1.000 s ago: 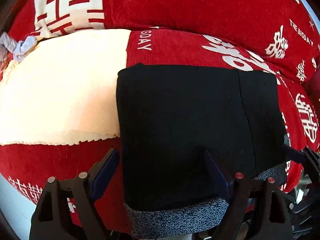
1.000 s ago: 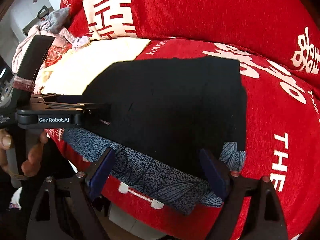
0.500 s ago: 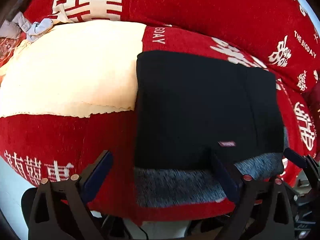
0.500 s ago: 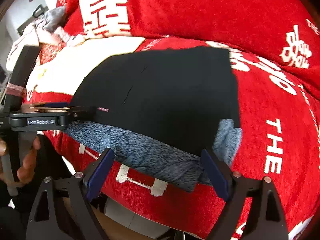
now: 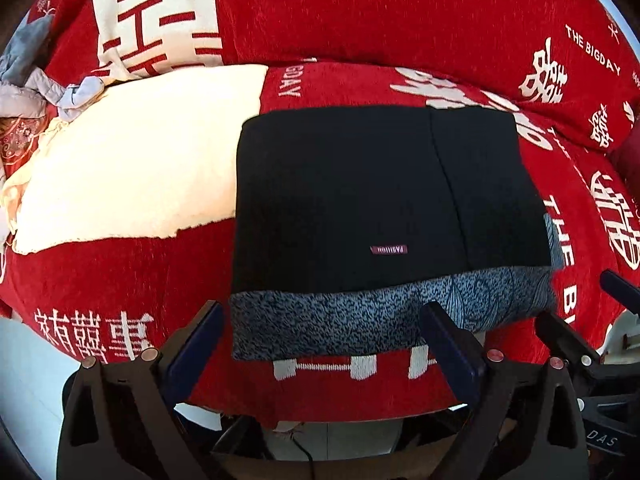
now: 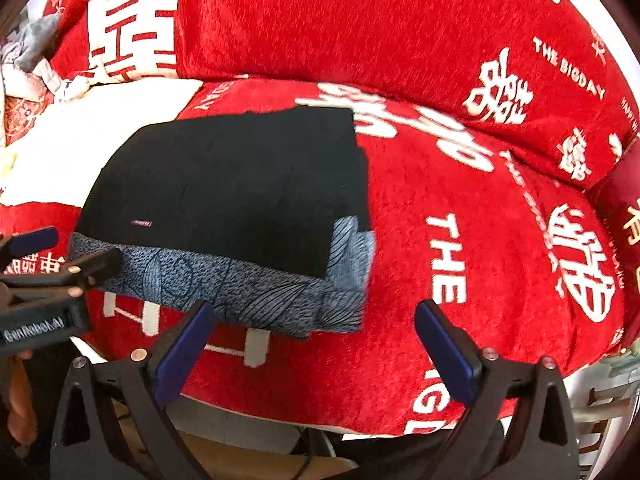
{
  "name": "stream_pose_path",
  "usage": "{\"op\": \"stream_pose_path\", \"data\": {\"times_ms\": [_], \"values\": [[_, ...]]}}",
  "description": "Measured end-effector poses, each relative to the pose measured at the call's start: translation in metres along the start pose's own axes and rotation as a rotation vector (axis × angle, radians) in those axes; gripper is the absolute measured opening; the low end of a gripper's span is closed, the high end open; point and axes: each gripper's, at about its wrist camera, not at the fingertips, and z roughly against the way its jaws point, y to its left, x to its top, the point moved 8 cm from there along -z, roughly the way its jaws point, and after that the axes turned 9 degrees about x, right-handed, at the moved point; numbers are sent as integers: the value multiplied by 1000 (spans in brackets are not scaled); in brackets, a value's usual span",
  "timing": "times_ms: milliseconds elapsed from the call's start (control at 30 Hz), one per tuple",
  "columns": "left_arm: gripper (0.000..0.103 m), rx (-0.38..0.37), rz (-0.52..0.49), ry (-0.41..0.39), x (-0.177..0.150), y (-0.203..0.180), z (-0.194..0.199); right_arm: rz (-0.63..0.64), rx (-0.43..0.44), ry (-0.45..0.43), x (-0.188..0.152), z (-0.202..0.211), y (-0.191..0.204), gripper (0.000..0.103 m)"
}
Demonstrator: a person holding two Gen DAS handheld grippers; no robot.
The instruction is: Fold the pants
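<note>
Folded black pants [image 5: 360,200] lie flat on the red cover [image 5: 120,272], just ahead of the left tool [image 5: 320,336] and right tool [image 6: 316,332], both released, jaws just spread wide, nothing gripped.

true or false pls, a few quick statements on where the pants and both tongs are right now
1. The black pants lie folded into a flat rectangle on the red cover. True.
2. The left tongs are clamped on the pants. False: they are open, with nothing pinched.
3. A blue-grey patterned lining shows along the pants' near edge. True.
4. The right tongs hold a corner of the pants. False: they are open, clear of the fabric.
5. The pants lie wholly on the cream cloth. False: that cloth is beside them, on the left.
</note>
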Motion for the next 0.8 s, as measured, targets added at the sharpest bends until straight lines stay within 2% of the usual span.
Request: {"op": "stream_pose_path", "data": {"times_ms": [367,633,800], "values": [[98,-4,-16,14,-3,-9,-1,-60,32,12,-5,-5,-6,100],[98,23,-15,-28,1,-8,4,-80,51,6,-3,-4,-11,100],[98,-13,-30,-10,-3,-14,4,-84,56,6,-3,-5,-13,100]]}}
